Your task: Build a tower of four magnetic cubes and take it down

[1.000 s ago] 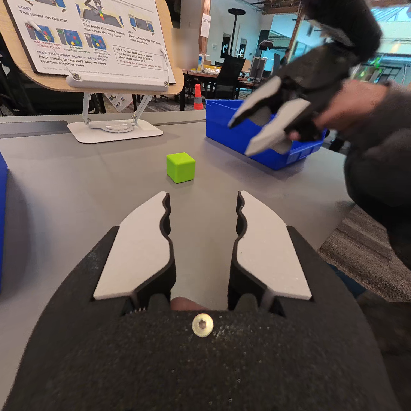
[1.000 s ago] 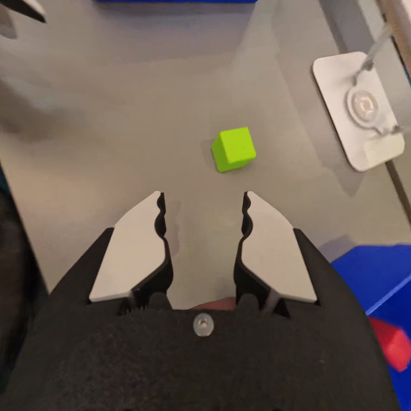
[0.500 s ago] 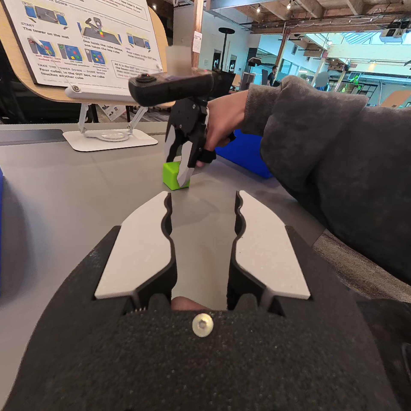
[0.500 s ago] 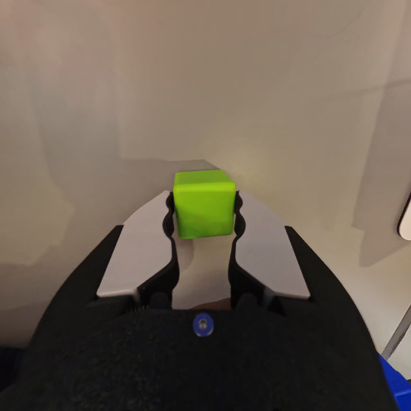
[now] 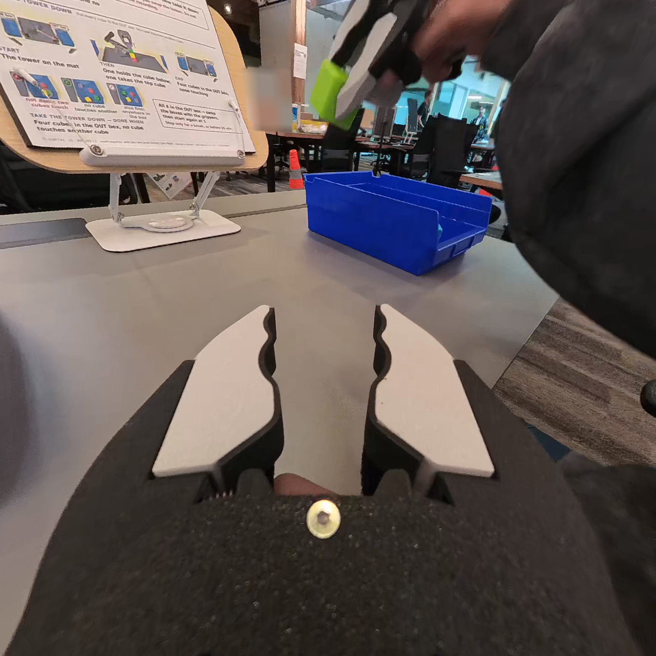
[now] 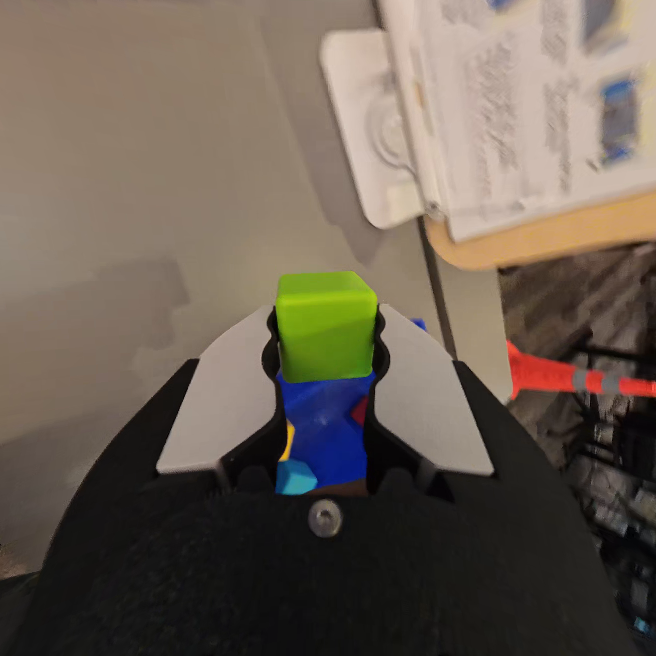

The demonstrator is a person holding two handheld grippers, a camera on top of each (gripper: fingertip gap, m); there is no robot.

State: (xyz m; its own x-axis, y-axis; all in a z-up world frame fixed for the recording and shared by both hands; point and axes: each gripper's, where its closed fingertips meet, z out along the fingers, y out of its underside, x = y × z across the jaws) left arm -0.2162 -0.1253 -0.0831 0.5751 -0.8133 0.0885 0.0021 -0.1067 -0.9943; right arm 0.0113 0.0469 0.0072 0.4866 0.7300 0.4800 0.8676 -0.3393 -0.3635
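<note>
Right wrist view: right tongs (image 6: 324, 340), pinching the green cube (image 6: 324, 328), have lifted it above the blue bin (image 6: 323, 426); teardown nearly finished. Left tongs (image 5: 323, 333) gape empty.

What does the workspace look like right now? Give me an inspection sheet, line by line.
Surface: grey table, bare in front of the left tongs.
Job's things: green cube held in the air in the right tongs; blue bin on the table's far right, with a red, a yellow and a light blue cube showing through the right tongs' gap in the right wrist view.
Clutter: instruction sheet on a wooden board with a white stand.
Grippers: left tongs open, empty, low over the table; right tongs shut on the green cube.
Cables: nothing seen.
Surroundings: orange cone, desks and chairs behind; a person's grey sleeve.
</note>
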